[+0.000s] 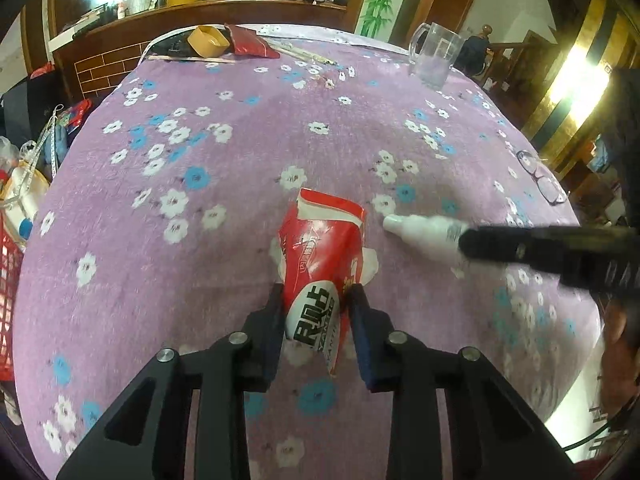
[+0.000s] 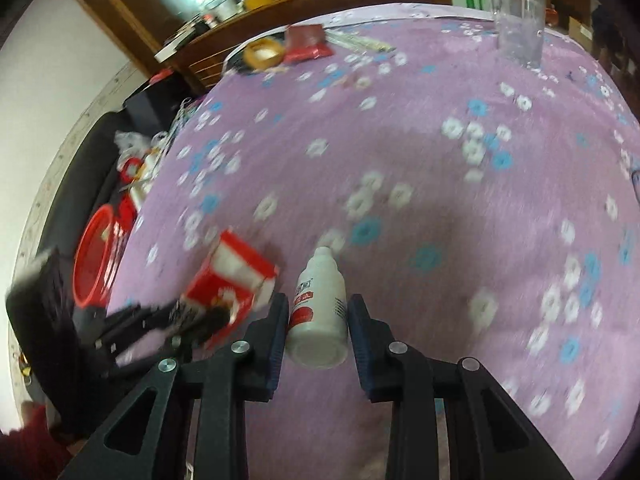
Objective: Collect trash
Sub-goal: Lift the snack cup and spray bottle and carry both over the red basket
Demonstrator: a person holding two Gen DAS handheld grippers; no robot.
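Note:
My left gripper [image 1: 316, 300] is shut on a crumpled red and white packet [image 1: 320, 252], held just above the purple flowered tablecloth [image 1: 240, 128]. My right gripper [image 2: 318, 312] is shut on a small white bottle [image 2: 318, 312] with a red label, its cap pointing away from me. In the left wrist view the white bottle [image 1: 424, 232] sticks out of the right gripper's black fingers [image 1: 500, 246] just right of the packet. In the right wrist view the red packet [image 2: 232, 276] and the left gripper [image 2: 188, 320] show blurred at the left.
A clear plastic jug [image 1: 434, 56] stands at the far right of the table. A yellow tape roll [image 1: 208, 40], a dark red pouch [image 1: 250, 42] and chopsticks [image 1: 304, 54] lie at the far edge. Glasses [image 1: 542, 176] lie at the right edge. A red bin [image 2: 94, 256] stands left of the table.

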